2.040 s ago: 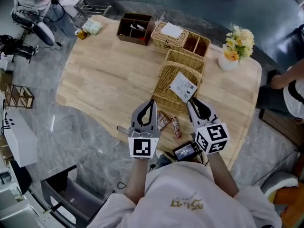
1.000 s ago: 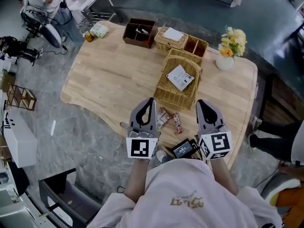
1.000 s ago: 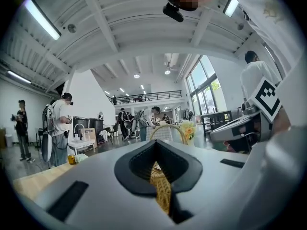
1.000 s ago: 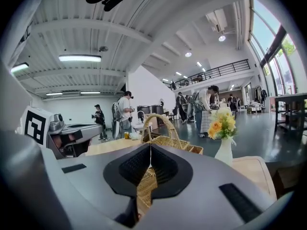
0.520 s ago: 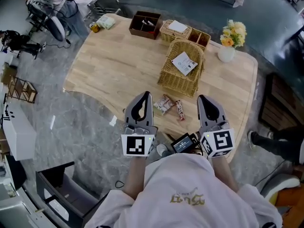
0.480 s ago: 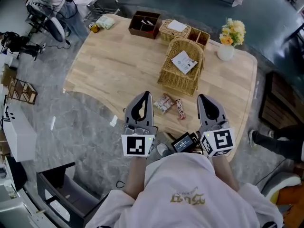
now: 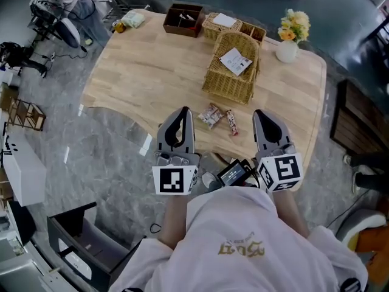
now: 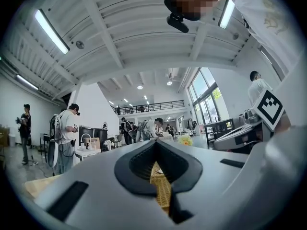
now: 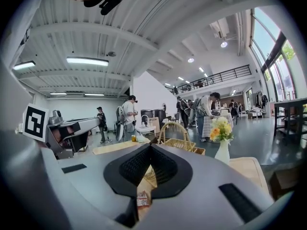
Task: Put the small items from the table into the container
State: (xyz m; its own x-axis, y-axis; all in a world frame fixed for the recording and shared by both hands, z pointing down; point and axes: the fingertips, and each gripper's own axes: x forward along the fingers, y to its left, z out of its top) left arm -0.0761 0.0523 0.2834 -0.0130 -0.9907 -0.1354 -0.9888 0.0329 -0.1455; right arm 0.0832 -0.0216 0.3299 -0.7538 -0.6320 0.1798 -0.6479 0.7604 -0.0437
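Observation:
A tall wicker basket (image 7: 230, 72) stands on the wooden table (image 7: 152, 72) with a white card (image 7: 236, 61) lying in it. Two small snack packets (image 7: 211, 115) (image 7: 231, 122) lie on the table just in front of the basket. My left gripper (image 7: 183, 111) hovers over the table's near edge, left of the packets, shut and empty. My right gripper (image 7: 262, 113) hangs to their right, also shut and empty. Through the left gripper's (image 8: 156, 143) jaws I see the basket (image 8: 160, 186). Through the right gripper's (image 9: 149, 146) jaws a packet (image 9: 142, 199) shows.
At the table's far edge stand a brown wooden box (image 7: 183, 19), a low wicker tray (image 7: 223, 24), a wooden divider box (image 7: 254, 31) and a vase of flowers (image 7: 287, 38). A small screen device (image 7: 232, 173) hangs at my chest. A person sits beyond the table's far left.
Both grippers have drawn back from the basket toward me and risen a little, staying shut. The card stays in the basket and the packets have not moved.

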